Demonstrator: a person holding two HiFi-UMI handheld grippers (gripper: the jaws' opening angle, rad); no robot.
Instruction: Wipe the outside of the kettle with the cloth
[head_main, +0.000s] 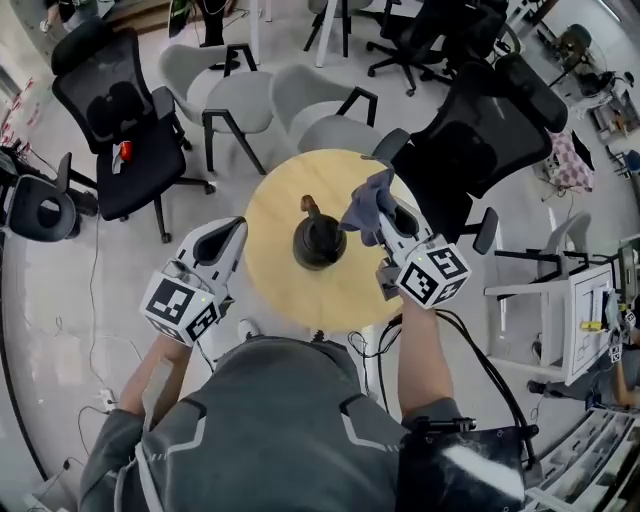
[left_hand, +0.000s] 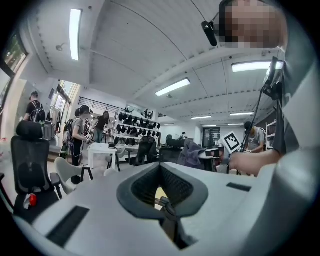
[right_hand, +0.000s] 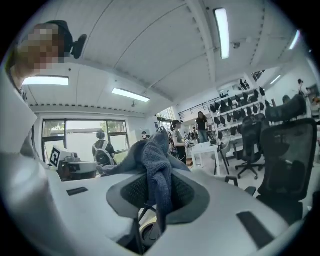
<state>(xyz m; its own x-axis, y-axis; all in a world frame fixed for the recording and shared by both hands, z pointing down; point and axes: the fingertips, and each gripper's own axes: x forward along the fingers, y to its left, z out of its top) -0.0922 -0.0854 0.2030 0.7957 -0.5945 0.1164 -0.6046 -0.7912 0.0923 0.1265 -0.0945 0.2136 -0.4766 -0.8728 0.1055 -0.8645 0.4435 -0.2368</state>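
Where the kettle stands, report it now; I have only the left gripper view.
Observer: The kettle stands at the middle of the round wooden table.
Operator: Now the cloth.
Observer: The cloth is clamped in the right hand-held gripper, close by the kettle on its right; contact I cannot tell.
Operator: Place my left one.
Observer: The left hand-held gripper is at the table's left edge, apart from the kettle.

no text or numbers can be read.
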